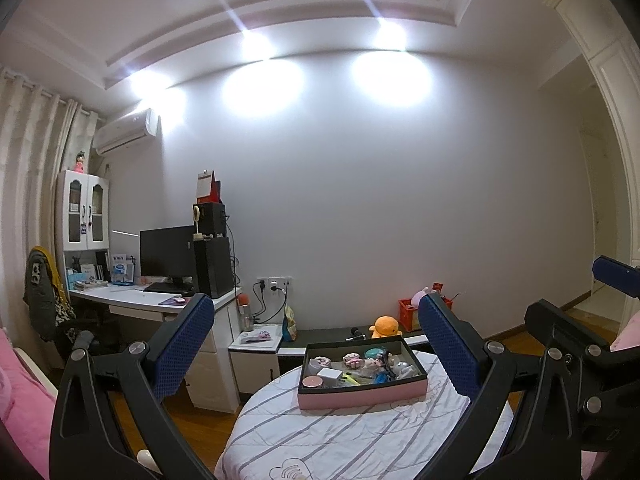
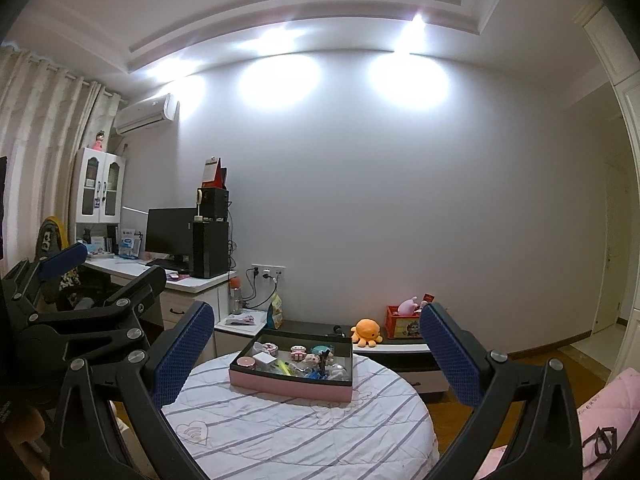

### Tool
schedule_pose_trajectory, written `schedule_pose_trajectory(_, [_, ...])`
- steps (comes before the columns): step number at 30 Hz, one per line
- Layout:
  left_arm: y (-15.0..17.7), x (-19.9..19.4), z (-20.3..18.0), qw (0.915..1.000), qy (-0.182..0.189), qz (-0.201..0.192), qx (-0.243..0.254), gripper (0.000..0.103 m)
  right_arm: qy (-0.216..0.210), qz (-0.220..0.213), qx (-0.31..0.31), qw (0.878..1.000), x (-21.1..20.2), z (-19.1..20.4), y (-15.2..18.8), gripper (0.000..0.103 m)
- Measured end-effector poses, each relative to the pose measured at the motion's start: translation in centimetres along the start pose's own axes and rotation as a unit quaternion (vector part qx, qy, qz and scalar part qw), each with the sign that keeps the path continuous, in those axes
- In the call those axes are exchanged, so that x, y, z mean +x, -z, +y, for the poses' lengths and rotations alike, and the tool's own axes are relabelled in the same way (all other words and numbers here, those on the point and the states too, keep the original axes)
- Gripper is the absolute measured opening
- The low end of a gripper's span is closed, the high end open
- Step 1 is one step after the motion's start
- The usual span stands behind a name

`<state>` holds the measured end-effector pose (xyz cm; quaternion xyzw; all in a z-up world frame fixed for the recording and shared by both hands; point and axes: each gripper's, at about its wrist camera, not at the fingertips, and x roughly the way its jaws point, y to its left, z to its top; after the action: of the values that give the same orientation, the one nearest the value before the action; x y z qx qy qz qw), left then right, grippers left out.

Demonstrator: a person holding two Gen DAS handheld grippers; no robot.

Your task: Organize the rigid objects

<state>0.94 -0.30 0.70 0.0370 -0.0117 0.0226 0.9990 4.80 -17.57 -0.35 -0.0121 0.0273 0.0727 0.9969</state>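
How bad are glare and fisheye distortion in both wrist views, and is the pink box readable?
Left wrist: ceiling spotlights flare into streaks, the wall washes out, edges bend and vignette; the pink box is sharp enough, its small contents dim. Right wrist: softer glare on the wall, the same barrel bending; the box is clear, its contents small and murky.

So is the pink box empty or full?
Nearly full: the box is open-topped, with small trinkets crowding its dark inside in both views.
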Motion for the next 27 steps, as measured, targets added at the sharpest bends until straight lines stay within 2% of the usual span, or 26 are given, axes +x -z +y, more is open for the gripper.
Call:
schedule_pose_trajectory(10, [0.00, -0.16, -0.06, 1.0000, 0.004, -0.003, -0.001, 0.103, 0.012, -0.011, 0.004, 1.000, -0.54, 0.14, 0.21, 0.103])
schedule_pose_trajectory(27, [0.20, -0.23, -0.47, 1.0000, -0.004, -0.004, 0.002, 0.103, 0.012, -0.003, 0.011, 1.000, -0.77, 0.14, 0.08, 0.103])
